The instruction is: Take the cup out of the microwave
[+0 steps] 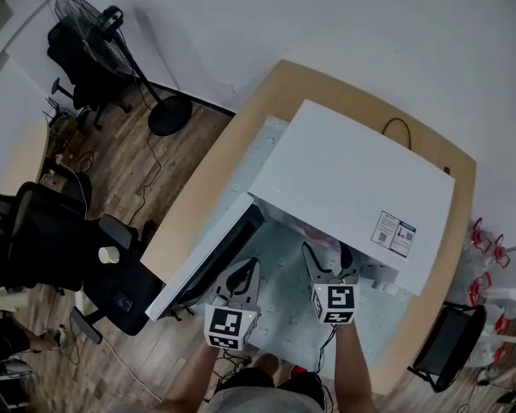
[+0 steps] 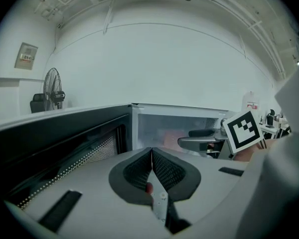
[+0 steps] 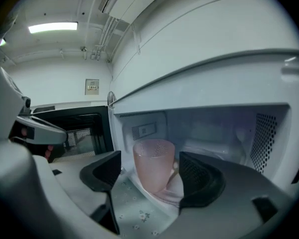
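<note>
The cup (image 3: 153, 164) is pale pink and translucent. It stands upright inside the microwave (image 1: 353, 179), close to the front edge of the cavity and towards its left side. The microwave is a white box sitting on a wooden worktop (image 1: 208, 183), over a light cloth with a small flower print (image 1: 284, 304). Its door (image 1: 208, 261) is swung wide open to the left, and the dark window shows a dotted mesh in the left gripper view.

The right tool (image 1: 325, 248) points into the open cavity with its jaws spread wide. In the right gripper view the cup appears in the gap between the two dark pads, with clear space on either side, so neither pad touches it. It seems to lie just past the pad tips.

The left tool (image 2: 152, 158) has its jaws pressed together. It is held in front of the open door, beside the right tool, and aims at the corner where the door meets the cavity. Both tools are low over the cloth, with the person's forearms behind them.

On the wooden floor to the left are a standing fan (image 1: 95, 41) and a black office chair (image 1: 43, 239).
</note>
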Tool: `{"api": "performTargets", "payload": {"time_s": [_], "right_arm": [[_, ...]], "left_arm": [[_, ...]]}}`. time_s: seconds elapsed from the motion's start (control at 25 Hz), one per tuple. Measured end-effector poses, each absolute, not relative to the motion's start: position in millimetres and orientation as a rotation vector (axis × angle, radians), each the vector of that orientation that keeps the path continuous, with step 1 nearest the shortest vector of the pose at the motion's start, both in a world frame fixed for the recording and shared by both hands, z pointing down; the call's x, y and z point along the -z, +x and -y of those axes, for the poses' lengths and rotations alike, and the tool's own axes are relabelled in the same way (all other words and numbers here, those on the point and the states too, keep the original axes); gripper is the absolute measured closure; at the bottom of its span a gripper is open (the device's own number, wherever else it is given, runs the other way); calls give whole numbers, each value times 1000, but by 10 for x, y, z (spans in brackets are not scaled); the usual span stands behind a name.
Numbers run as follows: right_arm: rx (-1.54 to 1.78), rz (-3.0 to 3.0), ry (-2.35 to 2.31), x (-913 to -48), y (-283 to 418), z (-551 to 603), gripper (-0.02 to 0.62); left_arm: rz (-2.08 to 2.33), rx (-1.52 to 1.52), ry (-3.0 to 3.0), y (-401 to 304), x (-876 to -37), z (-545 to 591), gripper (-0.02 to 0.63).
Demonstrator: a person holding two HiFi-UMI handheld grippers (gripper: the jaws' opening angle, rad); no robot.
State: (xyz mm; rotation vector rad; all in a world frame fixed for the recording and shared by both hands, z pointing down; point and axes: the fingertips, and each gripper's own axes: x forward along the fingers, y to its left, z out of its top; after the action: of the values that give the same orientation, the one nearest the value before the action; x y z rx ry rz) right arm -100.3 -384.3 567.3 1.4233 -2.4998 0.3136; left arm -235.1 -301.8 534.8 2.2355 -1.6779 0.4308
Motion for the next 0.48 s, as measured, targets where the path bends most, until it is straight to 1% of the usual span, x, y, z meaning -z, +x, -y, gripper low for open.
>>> {"api": "performTargets", "payload": {"time_s": [0.2,0.48], "right_arm": [[-325,2492,1410,-5770,-1072,4026,235],[-345,2482,1389,-5894,-1146,4157,235]], "left_arm": [[1673,-440,2223,-2395,-5424,3032,581],[1661,-448,2217,-2406,-5496,3026,581]]}}
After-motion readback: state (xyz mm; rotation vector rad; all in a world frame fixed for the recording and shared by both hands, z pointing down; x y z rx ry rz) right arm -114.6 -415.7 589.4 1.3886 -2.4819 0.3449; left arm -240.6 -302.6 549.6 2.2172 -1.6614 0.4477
